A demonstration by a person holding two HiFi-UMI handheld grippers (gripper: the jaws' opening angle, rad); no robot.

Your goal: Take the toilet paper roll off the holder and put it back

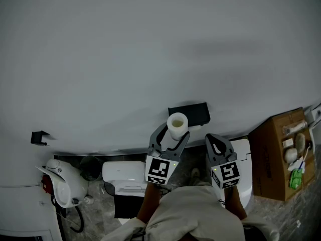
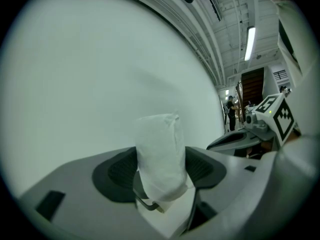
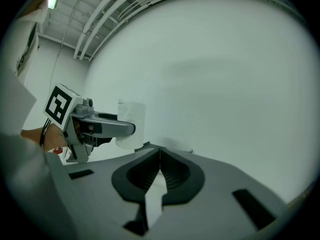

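Jaws on my left gripper [image 1: 174,134] gripped the toilet paper roll [image 1: 177,123] by its sides. It stood at the centre of the head view, just at the lower left end of the black holder [image 1: 194,113] on the wall [image 1: 150,59]. My right gripper [image 3: 159,171], right of the roll, had its jaws pressed together on nothing.

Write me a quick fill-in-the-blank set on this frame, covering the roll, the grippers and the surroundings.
1. The left gripper is clamped on the toilet paper roll, while the right gripper, jaws together, holds ___.
2. The holder on the wall is ___ in colour.
3. In the head view, the cardboard box stands at the ___ edge.
Missing words: nothing; black; right.
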